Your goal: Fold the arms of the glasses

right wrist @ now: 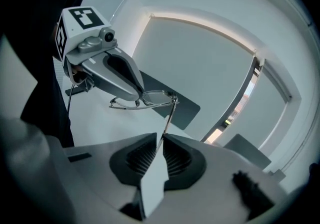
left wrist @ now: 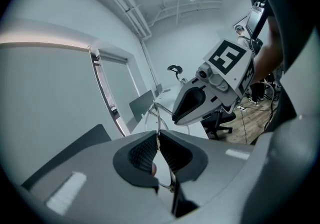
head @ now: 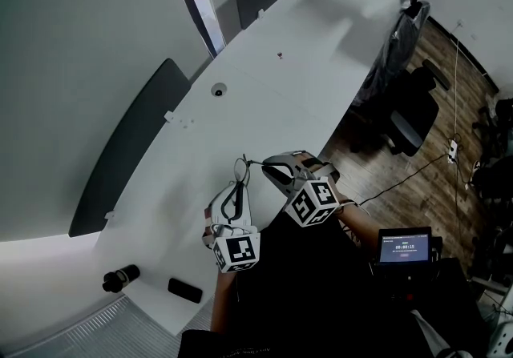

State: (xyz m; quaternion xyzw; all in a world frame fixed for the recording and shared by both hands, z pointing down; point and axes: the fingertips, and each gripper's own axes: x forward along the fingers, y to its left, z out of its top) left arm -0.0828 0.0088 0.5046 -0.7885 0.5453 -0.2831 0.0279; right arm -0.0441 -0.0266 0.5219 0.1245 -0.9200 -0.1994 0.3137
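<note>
The glasses [right wrist: 152, 98] are held in the air between both grippers, just above the near right edge of the white table [head: 264, 84] and not touching its top.

The front frame is clamped at one lens by the left gripper [left wrist: 159, 135]. Its jaws are set narrow, and the thin rim is pinched between the ribbed pads [left wrist: 142, 153].

One arm [right wrist: 170, 115] is nipped toward its tip by the right gripper [right wrist: 161, 140], whose jaws are also narrow. That arm is seen standing out roughly square to the front, not folded. The lie of the other arm cannot be made out.

The two gripper noses are near each other but apart, with only the glasses between them.

Room to move:
- A wide stretch of table top lies open on the far side of the grippers, marked only by a small dark round fitting [head: 218, 90], well apart.
- At the near left corner, a black cylinder [head: 120, 276] and a flat black rectangular item [head: 184, 290] are set close to the table edge, well apart from the grippers.
- The left edge of the table is lined with grey panels [head: 132, 148].
- To the right, past the table edge, wooden floor [head: 433, 180] is seen, with office chairs [head: 409, 120] well apart and a small screen [head: 405, 246] near the right gripper.
</note>
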